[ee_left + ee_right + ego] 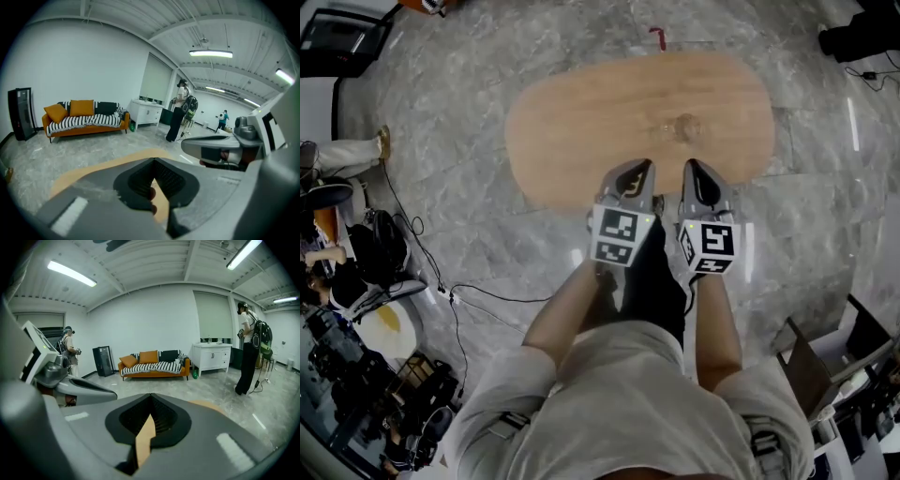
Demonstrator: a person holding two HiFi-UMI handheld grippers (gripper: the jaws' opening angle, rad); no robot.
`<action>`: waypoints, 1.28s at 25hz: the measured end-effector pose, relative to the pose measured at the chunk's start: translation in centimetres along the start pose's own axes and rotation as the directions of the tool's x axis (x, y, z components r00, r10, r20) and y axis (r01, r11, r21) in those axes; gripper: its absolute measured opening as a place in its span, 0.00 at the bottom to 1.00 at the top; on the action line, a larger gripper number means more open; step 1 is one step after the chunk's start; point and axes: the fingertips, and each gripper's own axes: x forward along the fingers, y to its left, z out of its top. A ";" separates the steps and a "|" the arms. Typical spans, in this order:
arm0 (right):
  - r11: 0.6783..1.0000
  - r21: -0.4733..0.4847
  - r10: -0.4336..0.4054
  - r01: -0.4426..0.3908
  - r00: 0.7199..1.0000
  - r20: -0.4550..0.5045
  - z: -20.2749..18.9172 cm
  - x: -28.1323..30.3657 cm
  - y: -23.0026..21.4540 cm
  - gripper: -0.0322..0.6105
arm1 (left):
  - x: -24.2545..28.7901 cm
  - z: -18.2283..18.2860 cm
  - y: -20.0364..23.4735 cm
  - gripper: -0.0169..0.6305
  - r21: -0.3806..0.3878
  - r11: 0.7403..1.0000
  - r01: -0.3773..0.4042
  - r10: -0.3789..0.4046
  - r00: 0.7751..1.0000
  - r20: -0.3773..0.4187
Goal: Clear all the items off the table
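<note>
The stone floor fills most of the head view, and the oval wooden table stands on it directly ahead of me. I see no item on the tabletop in any view. The only feature is a faint roundish mark near the middle, which I read as grain or glare, though I cannot tell for certain. I therefore judge that either the table is already cleared or nothing has been set out on it. I hold both tools side by side, near each other but apart, with their tips over the near edge of the table. I take this for a neutral ready posture: it keeps the whole tabletop in sight and puts either tool within reach of it. The left gripper is clenched. Its own view shows the jaw tips meeting, with only the tabletop visible through the gap behind them, so it grasps nothing. The right gripper is likewise clenched and empty, its tips meeting over the wood. Each marker cube faces up toward my head camera, which I judge is meant to keep them readable. A small red thing lies on the floor just beyond the far edge of the table, well apart from both tools. It is too small to identify.
</note>
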 end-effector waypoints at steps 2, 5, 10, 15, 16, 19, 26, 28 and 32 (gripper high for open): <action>1.000 0.011 0.001 -0.001 1.000 -0.018 -0.7 0.8 -0.7 0.06 | 1.1 -0.7 -0.2 0.06 -0.004 1.000 0.008 -0.008 1.000 -0.027; 1.000 0.017 0.012 -0.011 0.999 -0.045 -1.4 1.8 -2.3 0.06 | 3.1 -0.9 -1.0 0.06 -0.013 1.000 0.012 -0.012 0.999 -0.052; 0.999 0.019 0.038 -0.036 0.994 -0.098 -3.7 5.8 -6.0 0.06 | 8.6 -1.9 -0.1 0.06 -0.039 0.999 -0.005 0.002 0.996 -0.085; 0.998 0.044 0.058 -0.052 0.986 -0.156 -8.2 9.4 -9.4 0.06 | 13.9 -4.7 0.2 0.06 -0.072 0.997 -0.015 0.005 0.991 -0.137; 0.997 0.049 0.062 -0.055 0.984 -0.165 -9.1 9.8 -9.7 0.06 | 14.6 -5.3 0.1 0.06 -0.073 0.997 -0.015 0.005 0.990 -0.143; 0.995 0.054 0.088 -0.079 0.978 -0.187 -11.2 11.3 -10.2 0.06 | 16.6 -7.1 0.6 0.06 -0.082 0.996 -0.026 0.013 0.988 -0.154; 0.994 0.042 0.112 -0.105 0.968 -0.224 -14.7 13.6 -10.9 0.06 | 19.6 -10.6 1.9 0.06 -0.118 0.991 -0.061 0.041 0.984 -0.171; 0.994 0.033 0.113 -0.108 0.962 -0.250 -16.2 14.1 -11.3 0.06 | 20.3 -11.6 2.1 0.06 -0.107 0.992 -0.065 0.045 0.983 -0.179; 0.993 0.040 0.116 -0.110 0.951 -0.287 -19.1 15.3 -13.0 0.06 | 22.5 -13.4 2.6 0.06 -0.085 0.994 -0.071 0.054 0.980 -0.194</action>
